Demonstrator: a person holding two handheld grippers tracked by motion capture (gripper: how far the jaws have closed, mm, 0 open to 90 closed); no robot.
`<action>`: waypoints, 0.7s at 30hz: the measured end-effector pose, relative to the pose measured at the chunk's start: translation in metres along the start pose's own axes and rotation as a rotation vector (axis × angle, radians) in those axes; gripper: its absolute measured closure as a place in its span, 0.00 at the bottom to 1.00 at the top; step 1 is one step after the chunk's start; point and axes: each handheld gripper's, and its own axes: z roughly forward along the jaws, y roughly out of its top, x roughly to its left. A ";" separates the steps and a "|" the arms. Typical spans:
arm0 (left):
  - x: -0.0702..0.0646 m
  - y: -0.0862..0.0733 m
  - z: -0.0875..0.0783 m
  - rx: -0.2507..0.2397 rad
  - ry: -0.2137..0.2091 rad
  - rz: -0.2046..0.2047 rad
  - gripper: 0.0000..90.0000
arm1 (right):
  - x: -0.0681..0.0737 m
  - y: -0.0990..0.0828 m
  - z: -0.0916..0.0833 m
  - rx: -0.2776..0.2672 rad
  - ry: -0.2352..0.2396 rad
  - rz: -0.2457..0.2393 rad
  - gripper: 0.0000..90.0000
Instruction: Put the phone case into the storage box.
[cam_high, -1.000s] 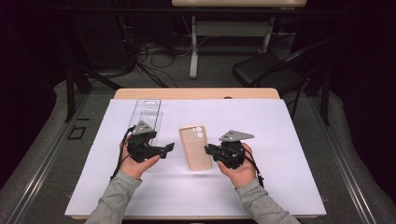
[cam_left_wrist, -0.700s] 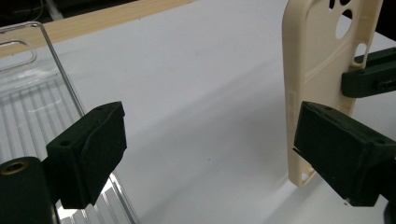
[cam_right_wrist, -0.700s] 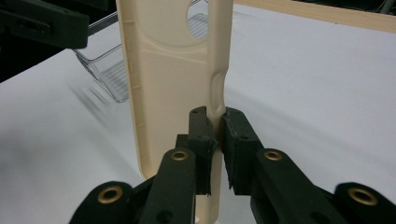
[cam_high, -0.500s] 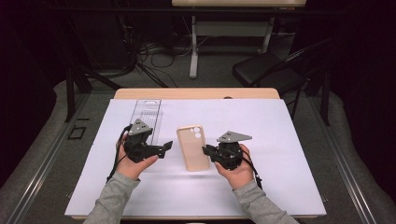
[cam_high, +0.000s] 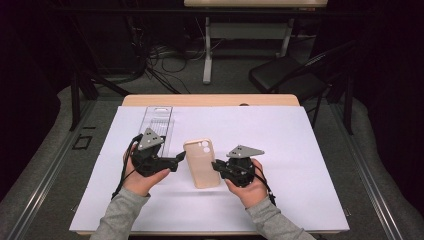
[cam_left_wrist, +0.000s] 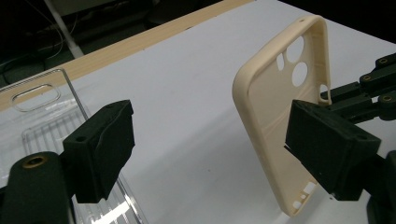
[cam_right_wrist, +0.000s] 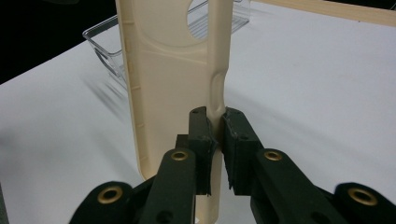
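Observation:
A beige phone case (cam_high: 201, 165) with camera cut-outs is held tilted off the white mat. My right gripper (cam_high: 216, 166) is shut on its right side wall; in the right gripper view the pads (cam_right_wrist: 201, 135) pinch that thin wall of the case (cam_right_wrist: 163, 70). My left gripper (cam_high: 177, 159) is at the case's left edge, open, its jaws just closing a little. In the left gripper view the case's rim (cam_left_wrist: 275, 107) stands in the gap beside the right-hand jaw, and neither pad presses on it.
A clear ribbed plastic tray (cam_high: 157, 120) lies on the white mat (cam_high: 300, 150) behind my left hand. The mat covers a wooden table (cam_high: 210, 100). A dark chair (cam_high: 285, 75) and cables stand on the floor beyond the table.
The case and my right gripper have drifted slightly left and nearer the person. My left gripper has lifted a little beside the case's left edge.

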 end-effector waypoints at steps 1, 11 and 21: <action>-0.001 0.000 0.000 0.001 -0.002 0.004 0.17 | 0.001 0.000 0.000 0.001 -0.002 -0.001 0.92; -0.008 0.003 -0.004 -0.001 0.004 0.047 0.25 | 0.009 -0.001 0.001 0.008 -0.001 -0.002 0.92; -0.014 0.002 0.000 0.024 0.026 0.103 0.40 | 0.013 -0.001 0.002 0.016 0.009 -0.002 0.92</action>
